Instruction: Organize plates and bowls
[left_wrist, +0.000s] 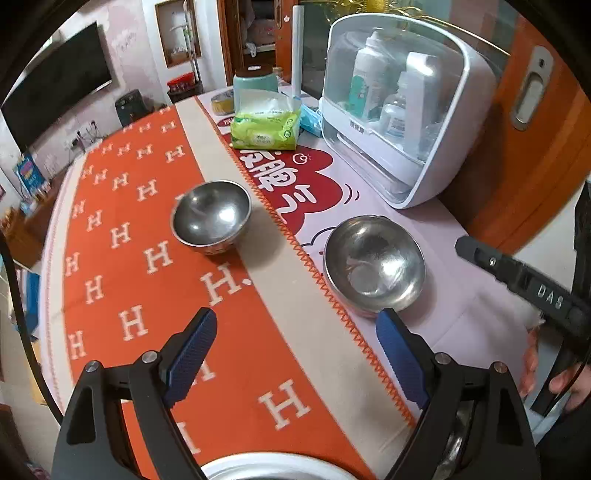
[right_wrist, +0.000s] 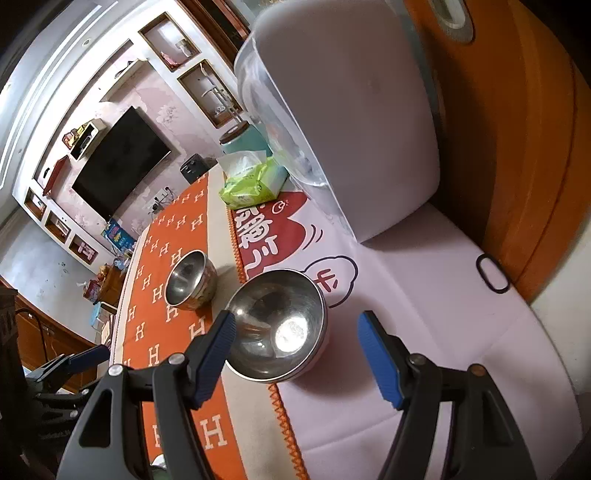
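Two steel bowls sit upright and empty on a table covered with cloths. The smaller bowl (left_wrist: 211, 217) rests on an orange cloth (left_wrist: 122, 236) patterned with white letter H shapes, near that cloth's beige border. The larger bowl (left_wrist: 373, 261) rests well apart from it on a pale pink cloth (left_wrist: 469, 310) printed with red cartoon lettering, just past the orange zigzag edge stitching.

The left tool (left_wrist: 295, 354) hovers above the beige border, its blue-padded jaws spread wide and released, with nothing between them. One pad (left_wrist: 400, 360) overlaps the near rim of the larger bowl in this view; whether they touch cannot be told.

The right tool (right_wrist: 297, 354) is also released, its jaws apart and gripping nothing. In its own view the larger bowl lies just ahead, with the left-hand pad (right_wrist: 214, 360) overlapping the bowl's rim.

Farther back on the table stand a green pack of tissues (left_wrist: 266, 125), a teal canister (left_wrist: 255, 79) and a white storage box (left_wrist: 399, 107) holding bottles.
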